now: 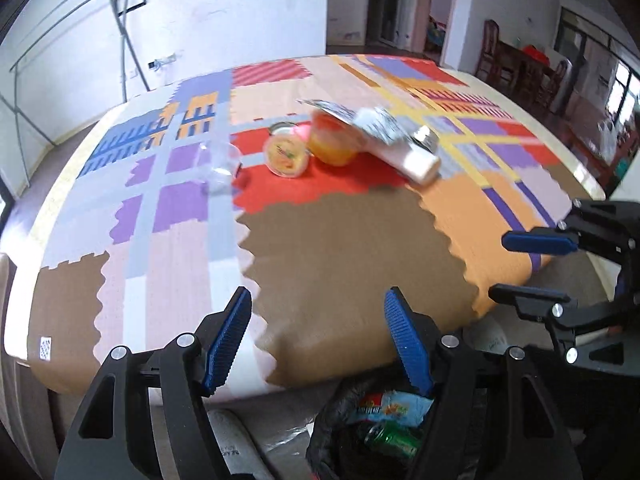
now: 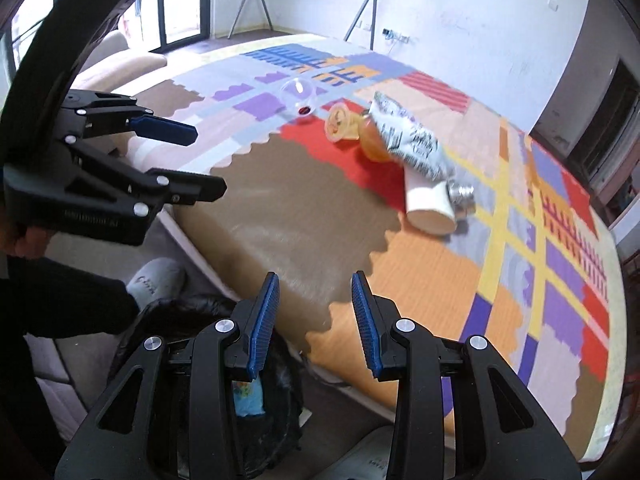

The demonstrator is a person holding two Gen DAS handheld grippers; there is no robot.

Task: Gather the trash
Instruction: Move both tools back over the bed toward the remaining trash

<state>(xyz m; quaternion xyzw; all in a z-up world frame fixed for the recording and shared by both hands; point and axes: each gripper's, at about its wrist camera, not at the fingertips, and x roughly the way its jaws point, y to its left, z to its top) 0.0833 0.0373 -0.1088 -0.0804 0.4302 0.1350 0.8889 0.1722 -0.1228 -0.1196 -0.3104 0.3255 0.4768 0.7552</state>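
1. Trash lies in a loose cluster on the far middle of the tabletop (image 1: 340, 248): a clear cup (image 1: 218, 164) on its side, a jelly cup (image 1: 286, 156) with a printed lid, an orange cup (image 1: 334, 142), a foil wrapper (image 2: 408, 140) and a pale tube (image 2: 430, 204).
2. All of it looks light. The clear cup is likely thin and crushable, best taken across its rim with a gentle squeeze.
3. The jelly cups appear stiffer but smooth and rounded, so they may roll or slip; pinching across the body suits them.
4. The wrapper is soft and crinkly, draped over the orange cup and the tube; any raised fold offers a hold, and lifting it may disturb both.
5. The tube looks firm; gripping it mid-length should work.
6. The left hand-held gripper (image 1: 318, 340) has its jaws wide apart and empty; the right hand-held gripper (image 2: 314, 320) stands partly apart, also empty.
7. Both hang over the near table edge, above the black bin bag (image 1: 340, 432) on the floor, which already holds packets and a green can.
8. Bare cloth between that edge and the cluster leaves free room to reach in; the bag mouth sits close under the edge.
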